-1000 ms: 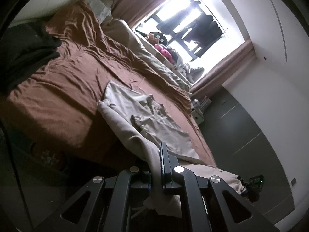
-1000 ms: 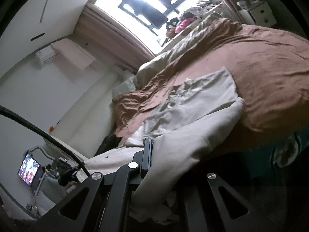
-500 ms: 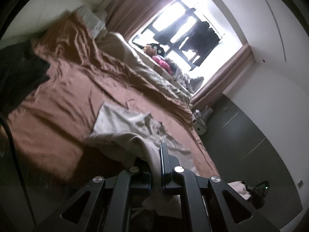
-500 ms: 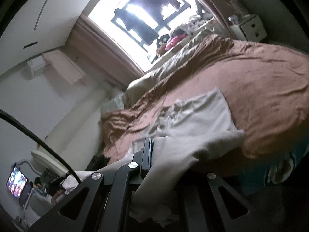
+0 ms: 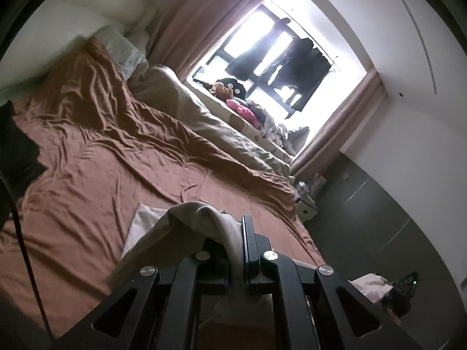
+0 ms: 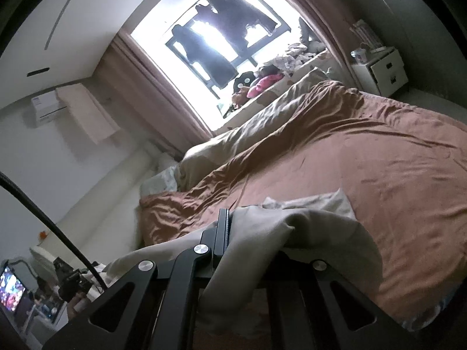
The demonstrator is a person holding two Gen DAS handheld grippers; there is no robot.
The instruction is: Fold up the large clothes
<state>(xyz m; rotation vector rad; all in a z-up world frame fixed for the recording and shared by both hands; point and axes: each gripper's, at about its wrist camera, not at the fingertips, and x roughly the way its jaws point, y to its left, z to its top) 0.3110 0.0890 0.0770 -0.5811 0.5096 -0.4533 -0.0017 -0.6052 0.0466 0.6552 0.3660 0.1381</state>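
Observation:
A large pale beige garment lies on the brown bed, its near edge lifted. My left gripper is shut on that edge, and the cloth arches up over the fingers. In the right wrist view the same garment drapes over my right gripper, which is shut on another part of the edge. A flat white part of the garment still rests on the bed beyond. The right finger of the right gripper is hidden under cloth.
A bunched beige duvet runs along the window side of the bed. A dark garment lies at the bed's left. A white nightstand stands by the window. A black cable and a lit screen sit at the left.
Both grippers have risen and travelled out over the bed, carrying the garment's near edge up and over its flat part. Less of the flat garment shows now.

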